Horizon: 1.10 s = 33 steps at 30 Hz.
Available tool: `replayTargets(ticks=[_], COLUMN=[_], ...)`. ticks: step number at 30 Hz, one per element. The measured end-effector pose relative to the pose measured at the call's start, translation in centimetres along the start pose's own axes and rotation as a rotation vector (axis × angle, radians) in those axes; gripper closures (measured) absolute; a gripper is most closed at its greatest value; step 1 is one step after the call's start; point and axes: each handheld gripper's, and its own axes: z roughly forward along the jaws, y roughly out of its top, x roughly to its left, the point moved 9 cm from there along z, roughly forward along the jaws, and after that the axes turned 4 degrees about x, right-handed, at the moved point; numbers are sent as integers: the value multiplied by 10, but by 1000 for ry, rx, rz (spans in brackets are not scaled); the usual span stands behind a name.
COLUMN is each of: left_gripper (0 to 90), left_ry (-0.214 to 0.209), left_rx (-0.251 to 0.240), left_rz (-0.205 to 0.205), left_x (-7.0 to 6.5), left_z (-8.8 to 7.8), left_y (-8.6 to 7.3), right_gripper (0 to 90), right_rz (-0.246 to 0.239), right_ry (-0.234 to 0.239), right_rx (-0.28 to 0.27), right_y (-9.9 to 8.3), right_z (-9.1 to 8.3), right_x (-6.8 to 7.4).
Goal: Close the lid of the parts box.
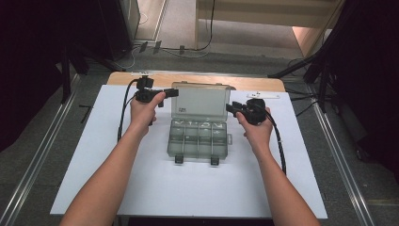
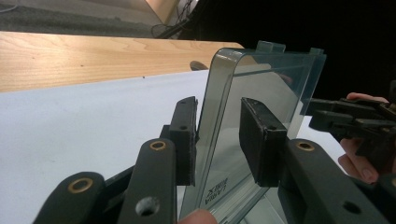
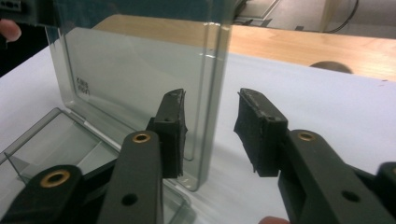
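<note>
A clear grey plastic compartment box [image 1: 197, 139] lies in the middle of the white board, and its lid [image 1: 200, 101] stands upright at the back. My left gripper [image 1: 171, 92] is at the lid's left edge. In the left gripper view the jaws [image 2: 217, 116] straddle the lid's [image 2: 271, 79] side wall, one pad close against the outside and the other a little off the inside. My right gripper [image 1: 231, 107] is at the lid's right edge. Its jaws [image 3: 210, 105] straddle that edge of the lid [image 3: 135, 70] with gaps on both sides. The right gripper [image 2: 327, 112] also shows across the lid.
The white board [image 1: 94, 155] covers the table, with a wooden strip [image 1: 141, 77] along its far edge. Two black latches [image 1: 179, 159] hang off the box's front. A small white piece [image 1: 261, 95] lies behind the right hand. Dark stands flank the table.
</note>
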Motion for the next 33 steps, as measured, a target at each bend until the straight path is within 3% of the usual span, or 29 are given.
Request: replayTargets(ticks=[4, 9, 11, 16, 20, 25, 26, 29, 33], left_gripper=[666, 666, 666, 666, 664, 651, 557, 536, 537], left_ry=[-4, -8, -13, -15, -22, -10, -9, 2, 49], left_rx=[-3, -6, -9, -5, -2, 9, 10, 7, -19], left_rz=[-2, -8, -10, -3, -11, 0, 1, 16, 26], left_x=[-1, -1, -1, 0, 0, 1, 0, -1, -2], left_z=[-1, -1, -1, -2, -2, -4, -6, -16, -35], left_y=[0, -1, -1, -2, -3, -5, -7, -16, -35], right_gripper=[751, 900, 900, 900, 900, 900, 900, 900, 900], right_rz=[27, 56, 66, 133, 159, 169, 168, 159, 144], right_ry=[-27, -62, -68, -23, 14, 45, 46, 51, 52], right_rx=[-24, 25, 34, 35, 40, 37, 41, 42, 42], right_y=[6, 14, 20, 32, 40, 41, 41, 41, 40], right_z=[-6, 9, 16, 32, 38, 39, 38, 37, 36], right_x=[-10, -16, -17, -16, -12, -12, -12, -12, -11])
